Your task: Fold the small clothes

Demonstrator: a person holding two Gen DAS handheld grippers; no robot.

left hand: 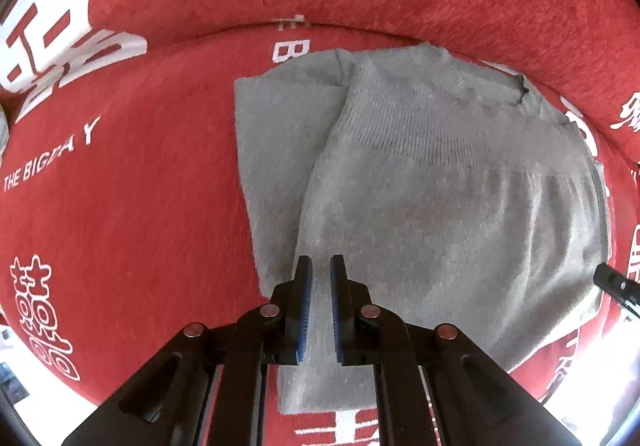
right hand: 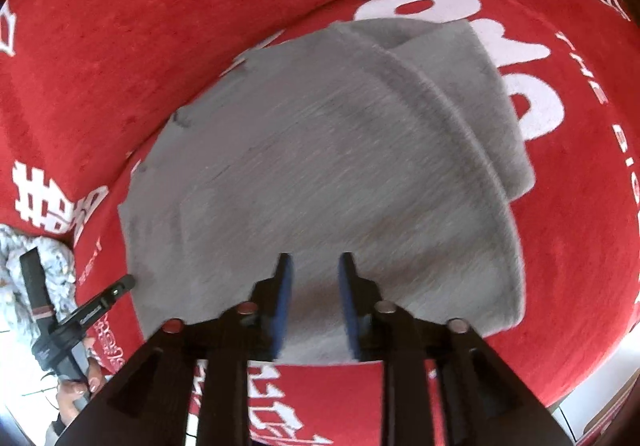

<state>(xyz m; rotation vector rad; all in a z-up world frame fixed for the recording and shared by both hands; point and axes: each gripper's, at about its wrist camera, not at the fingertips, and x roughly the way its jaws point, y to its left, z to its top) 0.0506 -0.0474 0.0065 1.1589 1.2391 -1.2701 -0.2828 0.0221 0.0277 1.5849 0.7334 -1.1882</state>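
I hold my left gripper (left hand: 320, 266) low over the near edge of the grey knit garment (left hand: 420, 174), pointing forward along it. Its two blue-padded fingers (left hand: 303, 310) stand a narrow gap apart with a strip of grey fabric showing between them — whether the pads actually pinch that fabric I cannot tell from this angle.

The garment lies partly folded on a red cover (left hand: 120, 174) printed with white characters and lettering. One flap is turned over the body, its ribbed band running across the middle, and a flat grey layer sticks out from beneath on the left. Behind it the red cover rises into a padded back.

My right gripper (right hand: 314, 270) hovers over the same garment (right hand: 320, 166) from the opposite side, tilted down toward its near hem. Its blue pads (right hand: 285, 302) are spread wider than the left ones, released, and nothing is caught between them; the grey cloth simply lies below. From here the turned-over flap shows as a thick rounded edge curving along the right side of the garment.

At the lower left of the right wrist view, my left hand (right hand: 78, 386) grips its tool handle, the tool's tip reaching toward the garment's left edge. Beside it lies a pale patterned cloth (right hand: 16, 266) at the edge of the red cover (right hand: 580, 246).
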